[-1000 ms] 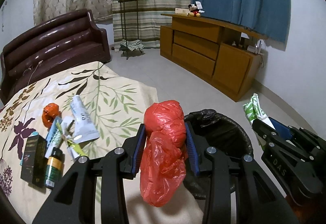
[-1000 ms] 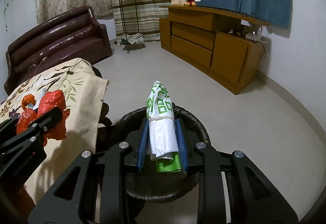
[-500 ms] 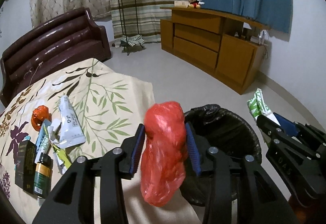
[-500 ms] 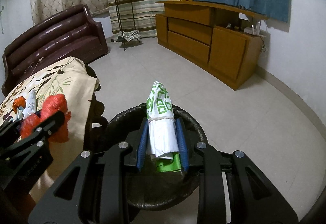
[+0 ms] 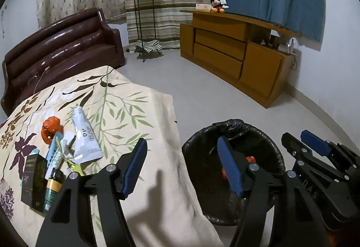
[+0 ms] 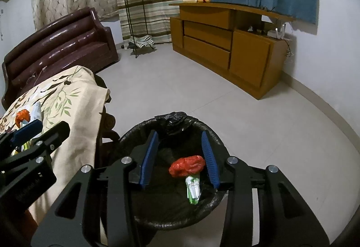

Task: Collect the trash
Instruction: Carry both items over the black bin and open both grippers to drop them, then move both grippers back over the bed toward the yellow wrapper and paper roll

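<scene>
Bin [image 6: 135, 134] w/ black liner now holds red plastic bag [image 6: 186, 166] + green-white wrapper [image 6: 193, 188], both at bottom. Left claw [image 5: 182, 168] spread & opening, nothing btwn pads, half over desk [image 5: 146, 112] edge, half over bin. Right claw [image 6: 180, 157] also opening, empty, above bin. Partly done, by my read: orange crumpled scrap [image 5: 51, 127], white tube [image 5: 84, 134], torn wrappers [image 5: 63, 148], dark box [image 5: 33, 179], small bottle [image 5: 52, 186] lie on desk cloth, uncollected.
</scene>
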`<action>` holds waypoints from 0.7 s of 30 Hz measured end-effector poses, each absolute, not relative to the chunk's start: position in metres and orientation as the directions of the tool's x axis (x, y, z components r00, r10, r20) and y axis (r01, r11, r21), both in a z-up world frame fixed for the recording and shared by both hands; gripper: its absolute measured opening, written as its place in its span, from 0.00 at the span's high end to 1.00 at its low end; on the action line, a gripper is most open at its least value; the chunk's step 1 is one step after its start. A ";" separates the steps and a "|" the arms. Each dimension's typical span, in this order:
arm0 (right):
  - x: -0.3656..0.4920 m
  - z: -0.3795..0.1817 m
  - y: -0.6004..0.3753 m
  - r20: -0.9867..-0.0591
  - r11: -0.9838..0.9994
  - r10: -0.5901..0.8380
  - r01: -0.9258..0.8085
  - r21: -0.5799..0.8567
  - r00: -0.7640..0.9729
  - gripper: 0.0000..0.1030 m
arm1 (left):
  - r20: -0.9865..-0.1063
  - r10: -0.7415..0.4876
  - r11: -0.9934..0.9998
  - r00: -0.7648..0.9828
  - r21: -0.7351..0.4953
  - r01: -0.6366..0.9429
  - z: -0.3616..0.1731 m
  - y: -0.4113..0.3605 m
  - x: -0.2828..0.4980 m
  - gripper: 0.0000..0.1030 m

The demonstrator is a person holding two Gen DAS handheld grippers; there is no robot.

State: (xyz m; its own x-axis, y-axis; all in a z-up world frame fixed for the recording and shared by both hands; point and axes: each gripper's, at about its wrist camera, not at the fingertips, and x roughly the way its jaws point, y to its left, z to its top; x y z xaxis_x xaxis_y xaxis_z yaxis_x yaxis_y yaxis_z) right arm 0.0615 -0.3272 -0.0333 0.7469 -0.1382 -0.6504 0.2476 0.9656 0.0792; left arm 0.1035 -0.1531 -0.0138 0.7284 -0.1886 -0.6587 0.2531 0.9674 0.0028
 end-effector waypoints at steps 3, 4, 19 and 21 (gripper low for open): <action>0.058 -0.030 -0.324 -0.647 0.966 -0.134 0.244 0.084 0.751 0.57 | -0.658 -0.191 0.968 0.728 -0.006 0.250 -0.009 -0.146 0.100 0.37; 0.057 -0.029 -0.322 -0.647 0.967 -0.131 0.242 0.086 0.751 0.57 | -0.656 -0.191 0.968 0.730 -0.005 0.249 -0.007 -0.144 0.097 0.37; 0.039 -0.016 -0.261 -0.654 0.988 -0.048 0.133 0.082 0.755 0.56 | -0.648 -0.099 0.990 0.755 0.015 0.142 0.009 -0.061 0.065 0.37; 0.037 -0.013 -0.248 -0.653 0.991 -0.031 0.110 0.080 0.757 0.56 | -0.645 -0.079 0.993 0.760 0.016 0.116 0.011 -0.046 0.059 0.37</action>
State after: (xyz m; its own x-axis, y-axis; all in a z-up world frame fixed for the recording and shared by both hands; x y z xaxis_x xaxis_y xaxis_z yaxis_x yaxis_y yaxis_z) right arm 0.0370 -0.2476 -0.0133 0.7567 -0.0311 -0.6531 0.1097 0.9908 0.0798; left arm 0.0590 -0.0458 0.0105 0.7598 -0.0786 -0.6453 0.1160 0.9931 0.0157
